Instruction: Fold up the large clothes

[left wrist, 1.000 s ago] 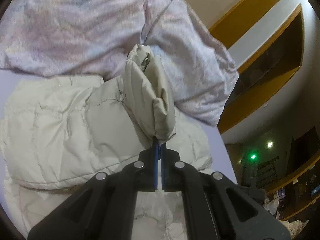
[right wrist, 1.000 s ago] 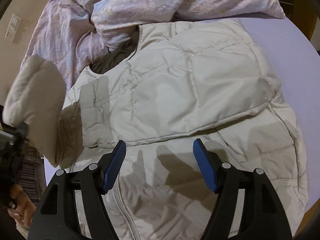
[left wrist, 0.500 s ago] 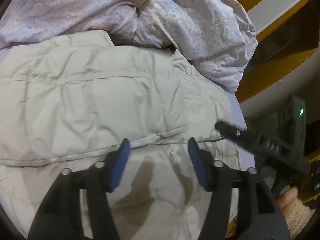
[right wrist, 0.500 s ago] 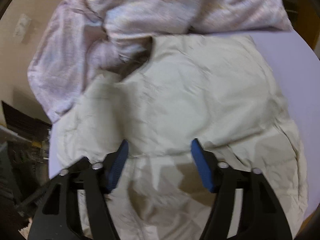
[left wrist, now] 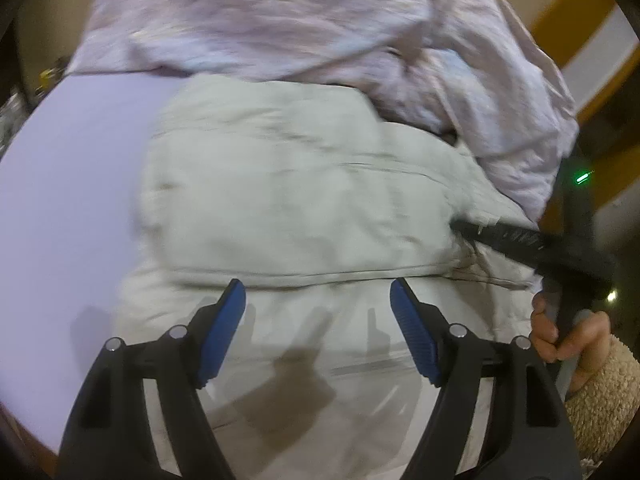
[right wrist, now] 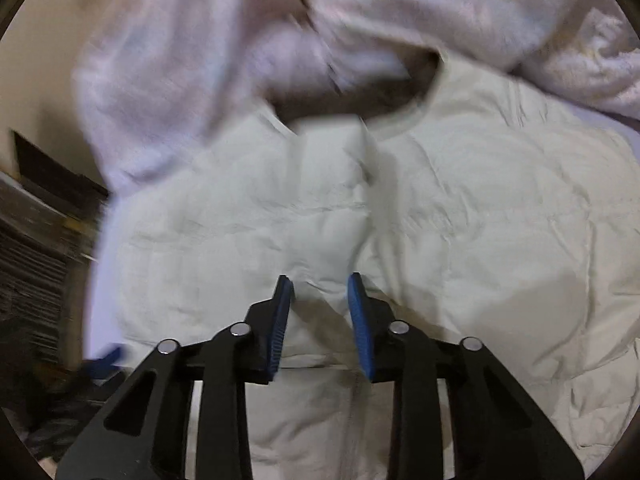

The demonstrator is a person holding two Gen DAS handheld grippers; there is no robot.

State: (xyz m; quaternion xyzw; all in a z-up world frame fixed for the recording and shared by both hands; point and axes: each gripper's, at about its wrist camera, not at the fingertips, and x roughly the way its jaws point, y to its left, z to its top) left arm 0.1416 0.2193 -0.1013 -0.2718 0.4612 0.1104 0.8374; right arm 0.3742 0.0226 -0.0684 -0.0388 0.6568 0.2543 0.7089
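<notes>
Item: cream quilted jacket (left wrist: 304, 200), puffy, spread flat on a pale lilac bed sheet (left wrist: 68, 184). In the left wrist view it fills the centre, with a folded-over edge running from 9 to 3 o'clock just above the gripper tips. In the right wrist view the jacket (right wrist: 460, 248) fills the centre and the 3 o'clock side; its dark neck opening sits at 12 o'clock and a raised ridge of padding runs down from there toward the gripper.

Right gripper (right wrist: 320, 300): blue pads, jaws closing, a narrow gap between them. The lower end of the padded ridge lies between the pads; whether they press on it yet cannot be told. Seen from the left wrist, the right gripper (left wrist: 516, 240) reaches in from 3 o'clock, its tip against the jacket's edge, carried by a hand (left wrist: 560, 332) with a fleecy beige sleeve (left wrist: 604, 396) at 4 o'clock.

Left gripper (left wrist: 318, 312): blue pads wide apart, jaws opening, nothing between them, poised over the jacket's lower panel at 6 o'clock.

Surroundings: crumpled pink-lilac duvet (left wrist: 328, 20) across 12 o'clock, overlapping the jacket's far edge. Orange and white wall trim (left wrist: 592, 40) at 2 o'clock. Green indicator light (left wrist: 582, 178) at 3 o'clock. Both views are motion-blurred.
</notes>
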